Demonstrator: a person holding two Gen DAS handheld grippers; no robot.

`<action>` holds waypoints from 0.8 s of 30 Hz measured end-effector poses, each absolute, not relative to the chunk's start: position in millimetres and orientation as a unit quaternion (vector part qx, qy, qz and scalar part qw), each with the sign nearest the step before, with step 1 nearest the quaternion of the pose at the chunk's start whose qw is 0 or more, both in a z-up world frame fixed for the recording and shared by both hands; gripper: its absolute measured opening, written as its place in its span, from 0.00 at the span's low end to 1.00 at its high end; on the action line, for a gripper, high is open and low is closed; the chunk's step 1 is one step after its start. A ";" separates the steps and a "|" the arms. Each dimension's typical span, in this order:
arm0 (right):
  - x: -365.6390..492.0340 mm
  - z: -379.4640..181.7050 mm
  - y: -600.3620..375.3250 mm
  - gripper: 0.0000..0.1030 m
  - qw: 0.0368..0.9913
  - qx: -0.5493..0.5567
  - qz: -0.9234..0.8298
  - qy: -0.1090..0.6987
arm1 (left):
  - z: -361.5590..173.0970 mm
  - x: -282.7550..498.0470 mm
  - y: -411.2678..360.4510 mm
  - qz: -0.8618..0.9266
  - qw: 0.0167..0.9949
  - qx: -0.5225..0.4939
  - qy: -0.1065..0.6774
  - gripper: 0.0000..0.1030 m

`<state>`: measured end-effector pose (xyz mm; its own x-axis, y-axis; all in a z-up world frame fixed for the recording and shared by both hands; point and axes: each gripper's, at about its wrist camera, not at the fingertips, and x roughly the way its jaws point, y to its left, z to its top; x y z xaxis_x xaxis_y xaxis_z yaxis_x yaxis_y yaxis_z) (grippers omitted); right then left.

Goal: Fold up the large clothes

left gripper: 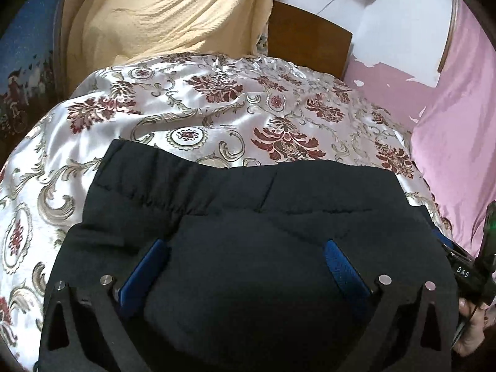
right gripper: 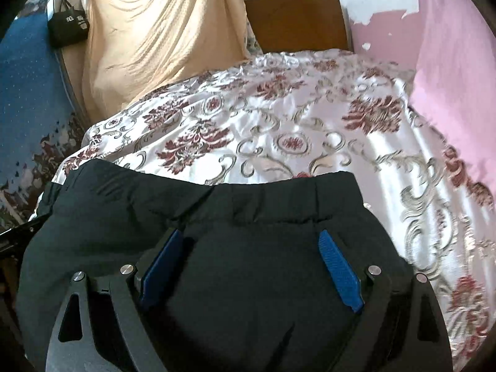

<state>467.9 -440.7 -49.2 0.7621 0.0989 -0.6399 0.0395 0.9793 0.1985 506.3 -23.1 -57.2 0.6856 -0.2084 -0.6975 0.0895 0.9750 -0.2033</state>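
Note:
Black trousers (left gripper: 248, 217) with an elastic waistband lie folded on a flowered satin bedspread (left gripper: 217, 108). They fill the near half of both views, with the waistband edge toward the far side. My left gripper (left gripper: 245, 249) is wide open, its blue pads spread over the black cloth. My right gripper (right gripper: 248, 241) is also wide open above the trousers (right gripper: 217, 217), blue pads apart, nothing between them. The right gripper's body and the hand holding it show at the right edge of the left wrist view (left gripper: 471, 279).
The bedspread (right gripper: 279, 130) covers the bed beyond the trousers. A yellow cloth (left gripper: 161, 12) hangs at the back left, a brown headboard (right gripper: 297, 21) stands behind, a pink curtain (right gripper: 449, 62) hangs on the right. A black bag (right gripper: 68, 28) sits at far left.

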 end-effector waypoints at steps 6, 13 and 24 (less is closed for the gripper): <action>484.5 -68.5 -441.4 0.88 0.927 0.114 0.017 0.356 | -67.6 519.0 -30.0 -0.077 0.915 -0.071 0.389 1.00; 486.3 -79.5 -449.6 0.90 0.924 0.145 0.031 0.351 | -73.2 518.2 -29.1 -0.078 0.919 -0.079 0.378 1.00; 487.6 -87.0 -452.8 0.91 0.925 0.161 0.039 0.343 | -76.3 518.2 -27.3 -0.083 0.922 -0.090 0.367 1.00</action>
<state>487.6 -452.8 -87.0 0.7613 0.1830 -0.6221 0.0377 0.9452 0.3242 518.2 -27.3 -76.3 0.7172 -0.2200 -0.6612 0.0878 0.9698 -0.2274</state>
